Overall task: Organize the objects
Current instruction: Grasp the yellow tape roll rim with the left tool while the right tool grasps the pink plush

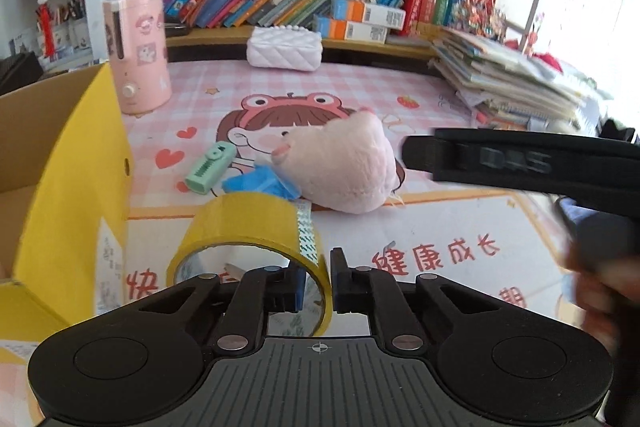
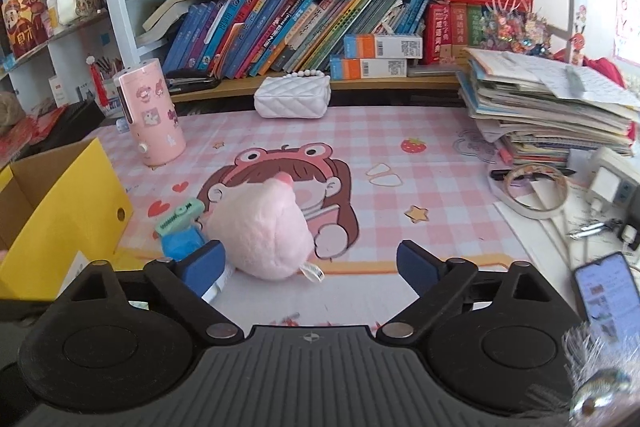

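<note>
Our left tongs (image 1: 318, 281) pinched the yellow tape roll's (image 1: 256, 223) wall; our right tongs (image 2: 310, 261) gaped wide before the pink plush (image 2: 264, 231).

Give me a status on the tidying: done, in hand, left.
Done: nothing visibly packed; what shows of the yellow box looks bare. In hand: left tongs shut on the yellow tape roll. Left: pink plush, green clip; right tongs open, empty.

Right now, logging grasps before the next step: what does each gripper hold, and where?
The left gripper pinches the yellow tape roll through its ring wall, one finger inside. The right gripper is open, holding nothing.
</note>
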`<act>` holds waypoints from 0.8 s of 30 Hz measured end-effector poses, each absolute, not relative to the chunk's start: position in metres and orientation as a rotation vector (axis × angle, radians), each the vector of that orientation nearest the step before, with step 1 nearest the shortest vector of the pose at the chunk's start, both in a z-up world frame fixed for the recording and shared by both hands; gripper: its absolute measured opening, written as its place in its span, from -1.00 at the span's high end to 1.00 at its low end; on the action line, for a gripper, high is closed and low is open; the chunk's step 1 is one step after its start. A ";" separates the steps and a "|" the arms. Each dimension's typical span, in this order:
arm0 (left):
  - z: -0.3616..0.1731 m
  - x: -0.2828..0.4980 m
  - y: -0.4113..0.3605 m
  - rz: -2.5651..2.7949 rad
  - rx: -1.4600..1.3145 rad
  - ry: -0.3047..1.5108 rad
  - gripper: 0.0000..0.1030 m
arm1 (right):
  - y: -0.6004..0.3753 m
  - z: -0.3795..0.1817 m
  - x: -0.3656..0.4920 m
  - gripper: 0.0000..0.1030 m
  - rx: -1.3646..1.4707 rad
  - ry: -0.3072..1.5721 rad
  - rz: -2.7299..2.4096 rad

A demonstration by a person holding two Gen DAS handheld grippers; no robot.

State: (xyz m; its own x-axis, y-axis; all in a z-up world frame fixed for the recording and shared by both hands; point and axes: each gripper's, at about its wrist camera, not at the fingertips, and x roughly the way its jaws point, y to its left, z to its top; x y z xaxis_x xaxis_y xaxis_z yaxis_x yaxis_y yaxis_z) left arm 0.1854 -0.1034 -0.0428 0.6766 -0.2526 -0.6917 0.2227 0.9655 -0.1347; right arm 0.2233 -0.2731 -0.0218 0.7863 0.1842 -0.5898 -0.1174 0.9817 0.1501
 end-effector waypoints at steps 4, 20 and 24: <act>-0.028 0.176 -0.091 -0.280 -0.063 0.756 0.80 | -0.268 -0.029 0.254 -0.88 0.168 0.665 0.168; -0.005 0.149 -0.064 -0.303 -0.104 0.669 0.80 | -0.265 -0.081 0.305 -0.22 0.460 0.826 0.258; -0.004 0.143 -0.065 -0.322 -0.117 0.649 0.81 | -0.265 -0.055 0.283 -0.16 0.341 0.707 0.189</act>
